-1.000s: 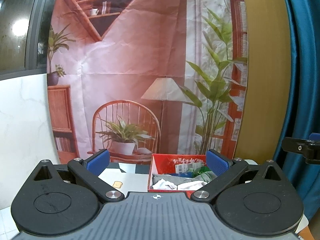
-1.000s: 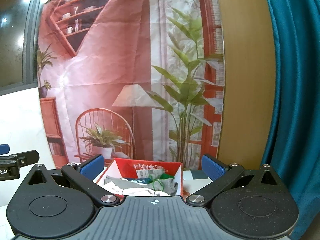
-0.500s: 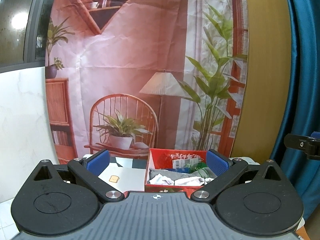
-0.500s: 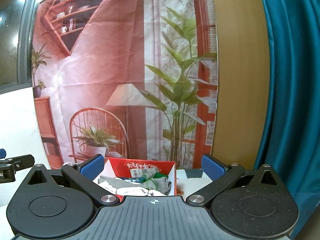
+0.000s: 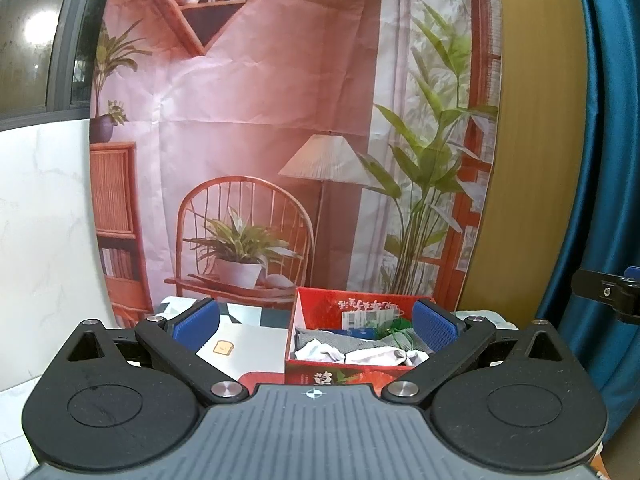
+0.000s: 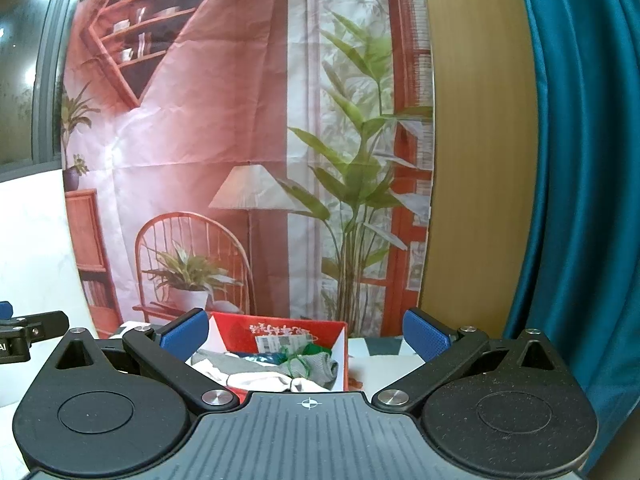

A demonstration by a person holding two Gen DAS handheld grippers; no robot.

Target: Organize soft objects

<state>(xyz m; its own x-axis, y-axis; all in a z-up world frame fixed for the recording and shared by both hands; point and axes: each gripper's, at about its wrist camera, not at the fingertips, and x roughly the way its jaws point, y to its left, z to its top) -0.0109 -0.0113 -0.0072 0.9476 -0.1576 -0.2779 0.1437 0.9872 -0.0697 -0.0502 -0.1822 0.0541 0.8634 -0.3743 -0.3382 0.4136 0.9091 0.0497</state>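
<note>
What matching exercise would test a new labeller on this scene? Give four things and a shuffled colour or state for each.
Things:
1. cardboard box
2. crumpled sock
3. hanging curtain
4. left gripper

Descriptions:
A. teal
B. open, holding nothing
C. red
D. grey, lying in the box

Pairs: 1-C, 2-D, 3-A, 4-B

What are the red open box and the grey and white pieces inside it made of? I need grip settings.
The red open box looks like printed cardboard: thin, flat, creased walls. The grey and white pieces look like soft knit fabric, probably socks: crumpled, matte folds.
</note>
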